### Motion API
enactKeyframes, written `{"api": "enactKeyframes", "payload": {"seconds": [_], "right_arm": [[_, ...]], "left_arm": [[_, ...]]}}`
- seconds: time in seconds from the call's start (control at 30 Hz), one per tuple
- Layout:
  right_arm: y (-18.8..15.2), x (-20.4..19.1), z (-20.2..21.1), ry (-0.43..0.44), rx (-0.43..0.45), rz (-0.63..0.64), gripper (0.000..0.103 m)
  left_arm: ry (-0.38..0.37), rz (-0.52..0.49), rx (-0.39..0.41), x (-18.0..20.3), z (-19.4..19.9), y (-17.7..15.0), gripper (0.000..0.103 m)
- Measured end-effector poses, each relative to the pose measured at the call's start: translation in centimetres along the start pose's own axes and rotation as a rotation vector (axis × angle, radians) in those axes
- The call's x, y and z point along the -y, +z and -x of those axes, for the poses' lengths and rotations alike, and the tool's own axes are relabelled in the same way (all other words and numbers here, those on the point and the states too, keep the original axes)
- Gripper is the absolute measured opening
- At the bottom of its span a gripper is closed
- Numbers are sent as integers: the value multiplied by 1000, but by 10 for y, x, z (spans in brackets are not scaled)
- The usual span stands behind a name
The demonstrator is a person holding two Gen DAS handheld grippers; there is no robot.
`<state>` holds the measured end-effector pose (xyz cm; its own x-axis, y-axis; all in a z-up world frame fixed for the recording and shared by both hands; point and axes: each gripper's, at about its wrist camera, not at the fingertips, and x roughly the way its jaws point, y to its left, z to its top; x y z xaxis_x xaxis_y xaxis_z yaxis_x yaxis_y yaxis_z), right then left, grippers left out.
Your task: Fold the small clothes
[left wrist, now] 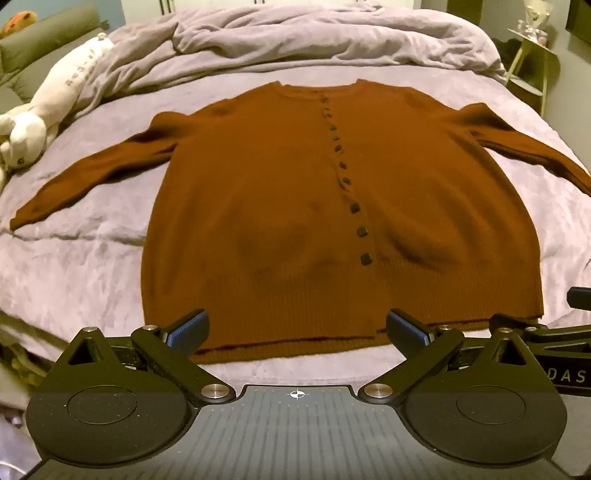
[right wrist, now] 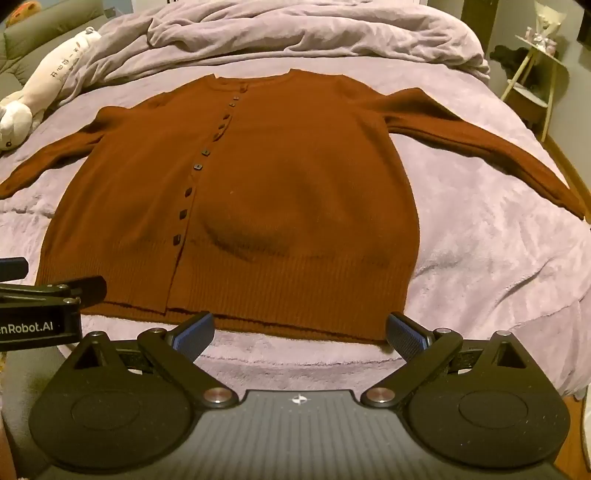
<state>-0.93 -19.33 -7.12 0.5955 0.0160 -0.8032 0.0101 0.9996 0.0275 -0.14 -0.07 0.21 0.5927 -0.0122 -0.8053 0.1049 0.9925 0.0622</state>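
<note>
A rust-brown buttoned cardigan (left wrist: 280, 206) lies flat and face up on the bed, both sleeves spread out, hem nearest me; it also shows in the right wrist view (right wrist: 280, 192). My left gripper (left wrist: 297, 328) is open and empty, hovering over the hem's left half. My right gripper (right wrist: 300, 330) is open and empty, just in front of the hem's right half. The right gripper's body shows at the left wrist view's right edge (left wrist: 554, 332), and the left gripper's body at the right wrist view's left edge (right wrist: 40, 306).
A lilac blanket (left wrist: 92, 266) covers the bed, with a bunched duvet (left wrist: 295, 33) at the far end. A white plush toy (left wrist: 48, 110) lies at the far left by a green sofa (left wrist: 44, 33). A small side table (right wrist: 532, 81) stands at the far right.
</note>
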Motion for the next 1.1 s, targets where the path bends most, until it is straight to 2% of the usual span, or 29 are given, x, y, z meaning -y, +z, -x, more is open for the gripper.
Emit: {"api": "enactKeyframes", "payload": {"seconds": [0.27, 1.1], "right_arm": [[2, 0, -1, 2, 7, 3, 99], [-1, 0, 7, 0, 47, 2, 99]], "left_arm": [[-4, 20, -48, -4, -7, -2, 103], [-12, 28, -31, -3, -2, -3, 103]]}}
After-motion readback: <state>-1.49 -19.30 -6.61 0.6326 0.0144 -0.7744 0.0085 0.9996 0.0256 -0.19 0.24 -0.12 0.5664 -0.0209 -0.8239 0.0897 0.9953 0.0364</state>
